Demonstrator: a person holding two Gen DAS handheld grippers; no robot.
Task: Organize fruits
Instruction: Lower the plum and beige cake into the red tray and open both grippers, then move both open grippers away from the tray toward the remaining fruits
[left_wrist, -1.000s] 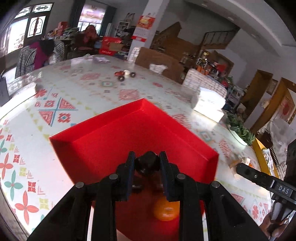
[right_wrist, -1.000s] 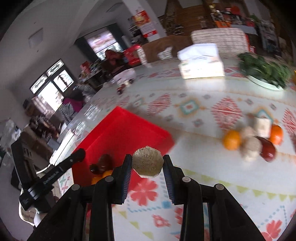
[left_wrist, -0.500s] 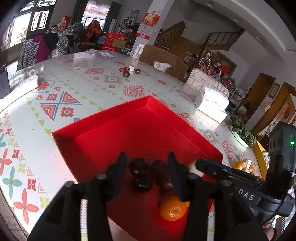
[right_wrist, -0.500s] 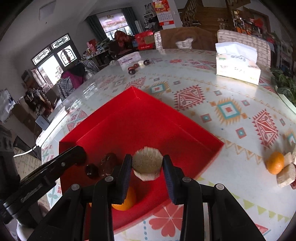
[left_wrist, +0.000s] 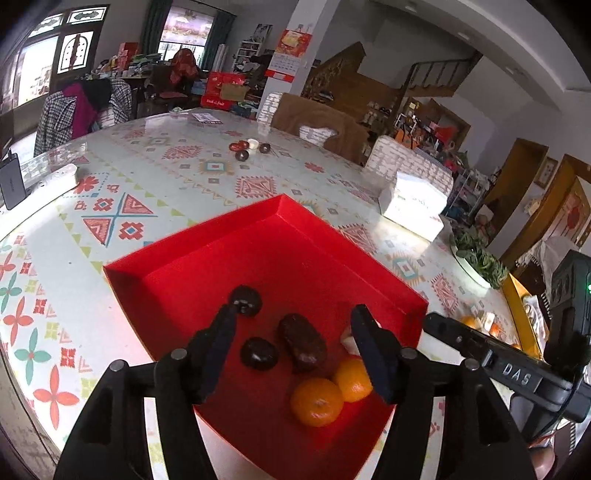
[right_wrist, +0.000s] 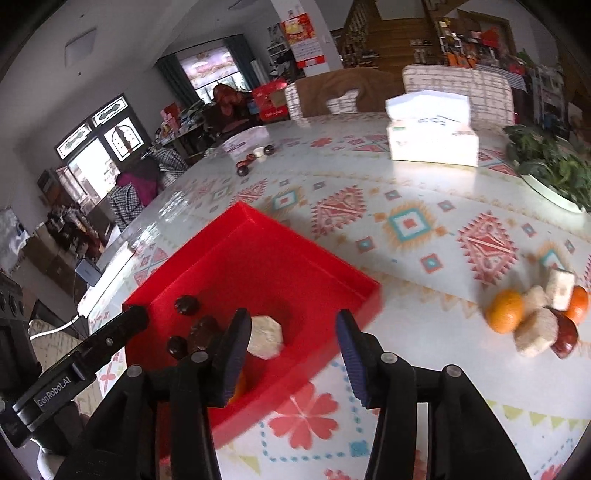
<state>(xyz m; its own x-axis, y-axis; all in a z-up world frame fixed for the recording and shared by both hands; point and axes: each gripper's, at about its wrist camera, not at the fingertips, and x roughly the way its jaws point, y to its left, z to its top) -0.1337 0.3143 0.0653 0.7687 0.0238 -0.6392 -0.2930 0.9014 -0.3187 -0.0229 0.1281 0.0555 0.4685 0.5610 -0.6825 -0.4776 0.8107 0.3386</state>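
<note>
A red tray (left_wrist: 192, 251) lies on the patterned table. In it are three dark fruits (left_wrist: 302, 342), two oranges (left_wrist: 317, 402) and a pale beige faceted piece (right_wrist: 264, 336). My left gripper (left_wrist: 295, 314) hangs over the tray's near part, its jaws opening, with nothing pressed between them; the dark fruits lie below. My right gripper (right_wrist: 292, 319) is over the tray's near right corner, jaws opening; the beige piece rests on the tray floor beside its left finger, not gripped. A pile of oranges (right_wrist: 504, 310), beige pieces (right_wrist: 535, 332) and a dark red fruit (right_wrist: 565, 336) sits on the table to the right.
A white tissue box (right_wrist: 432, 136) stands at the back of the table, with a dish of green leaves (right_wrist: 550, 173) at the far right. Small dark round things (left_wrist: 247, 147) lie far across the table. Chairs and clutter ring the table.
My left jaws spread apart and the dark fruit they held now lies in the tray. My right gripper carried the beige piece over the tray and opened; the piece now rests inside.
</note>
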